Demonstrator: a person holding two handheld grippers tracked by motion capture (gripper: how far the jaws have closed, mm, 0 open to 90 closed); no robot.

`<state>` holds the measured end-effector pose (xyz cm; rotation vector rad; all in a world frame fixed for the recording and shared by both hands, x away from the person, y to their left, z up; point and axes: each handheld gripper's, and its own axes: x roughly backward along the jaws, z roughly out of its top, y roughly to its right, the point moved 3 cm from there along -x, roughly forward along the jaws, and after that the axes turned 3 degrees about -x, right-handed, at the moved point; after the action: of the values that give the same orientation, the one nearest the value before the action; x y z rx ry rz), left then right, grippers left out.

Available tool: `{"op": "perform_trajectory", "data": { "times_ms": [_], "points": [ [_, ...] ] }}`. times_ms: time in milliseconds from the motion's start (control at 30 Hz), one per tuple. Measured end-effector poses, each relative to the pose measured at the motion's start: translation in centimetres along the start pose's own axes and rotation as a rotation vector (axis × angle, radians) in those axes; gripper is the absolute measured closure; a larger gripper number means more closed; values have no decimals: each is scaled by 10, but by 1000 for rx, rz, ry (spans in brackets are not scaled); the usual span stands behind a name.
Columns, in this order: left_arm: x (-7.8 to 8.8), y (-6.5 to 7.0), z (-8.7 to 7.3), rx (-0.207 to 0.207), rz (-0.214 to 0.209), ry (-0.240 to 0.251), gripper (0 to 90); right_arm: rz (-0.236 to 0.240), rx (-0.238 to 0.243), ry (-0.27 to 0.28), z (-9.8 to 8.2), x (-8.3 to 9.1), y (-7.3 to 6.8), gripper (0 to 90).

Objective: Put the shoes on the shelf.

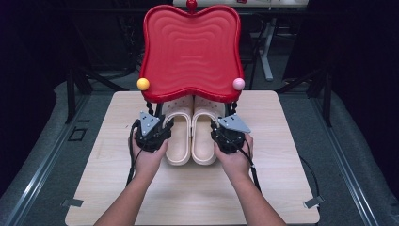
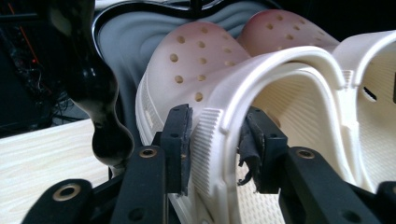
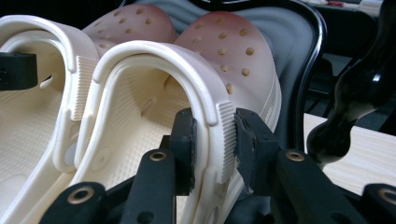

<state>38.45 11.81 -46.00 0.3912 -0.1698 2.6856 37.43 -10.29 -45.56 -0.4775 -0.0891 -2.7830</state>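
A pair of cream clogs lies side by side on the wooden table, toes tucked under a red wavy-topped stand. My left gripper is shut on the outer side wall of the left clog; in the left gripper view its jaws pinch the ribbed wall by the heel strap of this clog. My right gripper is shut the same way on the right clog, the ribbed wall of that clog squeezed between its jaws.
The red stand has a yellow ball and a pink ball at its front corners and black twisted legs just outside each clog. Bare wood lies in front of the heels; dark floor and furniture surround the table.
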Motion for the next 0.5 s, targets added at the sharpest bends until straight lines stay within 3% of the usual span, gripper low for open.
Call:
{"op": "perform_trajectory", "data": {
  "times_ms": [233, 500],
  "points": [
    [0, 2, -3, 9, -14, 13, 524, 4, 14, -3, -3, 1, 2, 659],
    [4, 1, -6, 30, -21, 14, 496, 10, 41, 2, -3, 7, -1, 628]
  ]
}}
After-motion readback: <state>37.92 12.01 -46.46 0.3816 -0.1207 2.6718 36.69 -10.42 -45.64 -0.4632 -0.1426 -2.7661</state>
